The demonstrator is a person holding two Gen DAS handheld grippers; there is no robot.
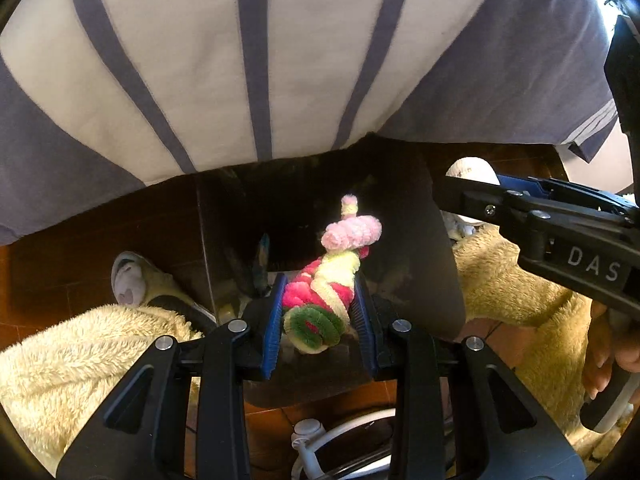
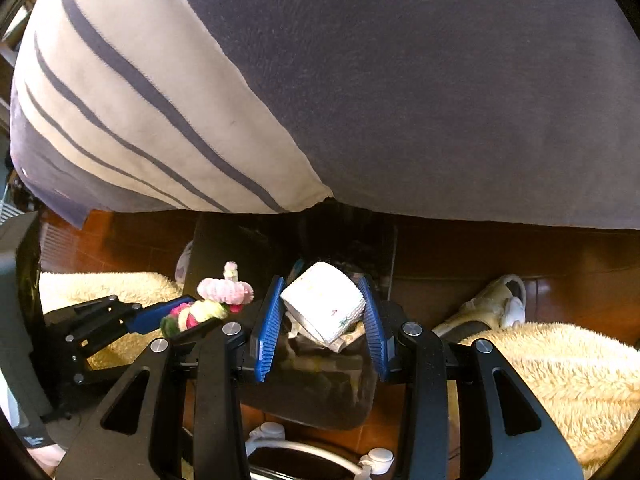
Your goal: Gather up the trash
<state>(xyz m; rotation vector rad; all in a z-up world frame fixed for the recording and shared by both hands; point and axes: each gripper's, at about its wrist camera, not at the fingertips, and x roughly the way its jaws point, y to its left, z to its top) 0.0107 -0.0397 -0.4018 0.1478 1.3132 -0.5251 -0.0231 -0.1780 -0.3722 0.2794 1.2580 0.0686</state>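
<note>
My left gripper (image 1: 320, 284) is shut on a fuzzy pipe-cleaner twist (image 1: 332, 276) of pink, red, yellow and green, and its blue pads press both sides. It hangs over the open mouth of a dark bin (image 1: 420, 248). My right gripper (image 2: 322, 284) is shut on a white paper wad (image 2: 324, 304) with small printed marks, held above the same dark bin (image 2: 320, 404), which holds several scraps. Each gripper shows in the other's view: the right gripper (image 1: 468, 186) at the right with the paper wad (image 1: 472, 168), the left gripper (image 2: 176, 314) at the left with the twist (image 2: 208, 308).
A person's striped shirt (image 1: 240, 60) fills the top of both views. Legs in fuzzy cream trousers (image 1: 80, 352) and slippers (image 2: 496, 304) stand on either side of the bin on a brown tiled floor (image 2: 480, 248). A white wheeled base (image 1: 308, 432) lies at the bottom edge.
</note>
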